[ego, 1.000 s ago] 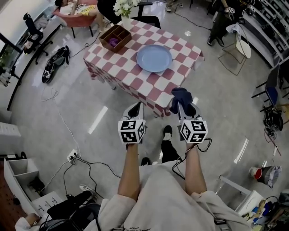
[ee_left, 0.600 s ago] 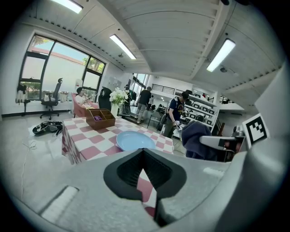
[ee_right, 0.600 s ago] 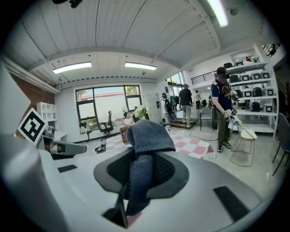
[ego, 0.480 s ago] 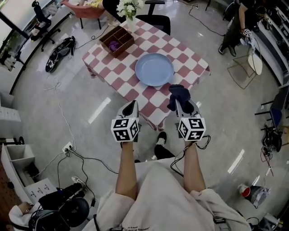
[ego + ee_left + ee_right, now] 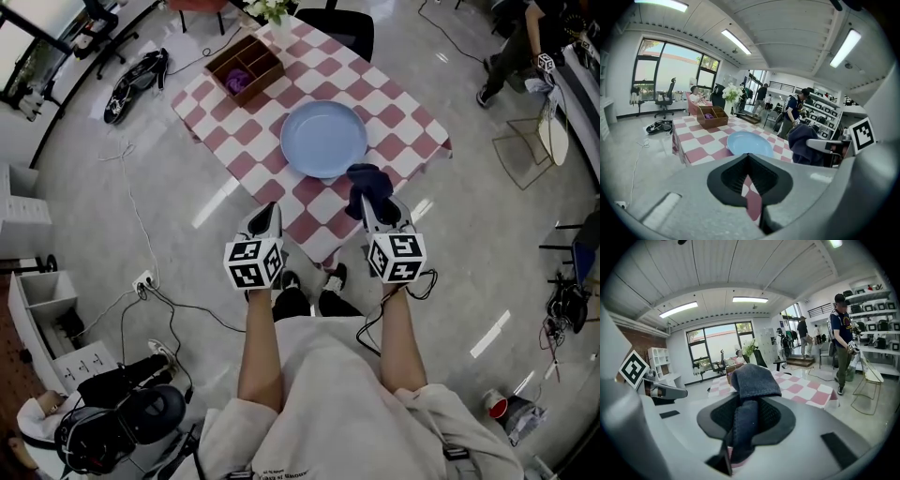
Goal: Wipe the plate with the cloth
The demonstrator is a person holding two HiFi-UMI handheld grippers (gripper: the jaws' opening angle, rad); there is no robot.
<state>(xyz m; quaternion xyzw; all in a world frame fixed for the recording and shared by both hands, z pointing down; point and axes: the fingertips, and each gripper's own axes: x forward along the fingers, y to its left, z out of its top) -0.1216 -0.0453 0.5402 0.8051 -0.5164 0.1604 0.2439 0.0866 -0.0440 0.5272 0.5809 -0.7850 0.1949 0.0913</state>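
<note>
A light blue plate (image 5: pixel 323 139) lies on the red-and-white checked table (image 5: pixel 230 127); it also shows in the left gripper view as the plate (image 5: pixel 749 143). My right gripper (image 5: pixel 367 199) is shut on a dark blue cloth (image 5: pixel 368 185), which hangs at the table's near edge, just short of the plate. In the right gripper view the cloth (image 5: pixel 752 383) bulges out from between the jaws. My left gripper (image 5: pixel 270 212) is shut with nothing in it, at the table's near edge left of the plate.
A brown wooden divided box (image 5: pixel 245 69) holding something purple stands at the table's far left, with white flowers (image 5: pixel 271 9) behind it. A black chair (image 5: pixel 339 28) stands beyond the table. People stand at the right by shelves (image 5: pixel 876 310). Cables and a bag (image 5: pixel 131 82) lie on the floor.
Both grippers have moved forward up to the table's near edge. The cloth has come close to the plate's rim. Jaws have stayed shut.
</note>
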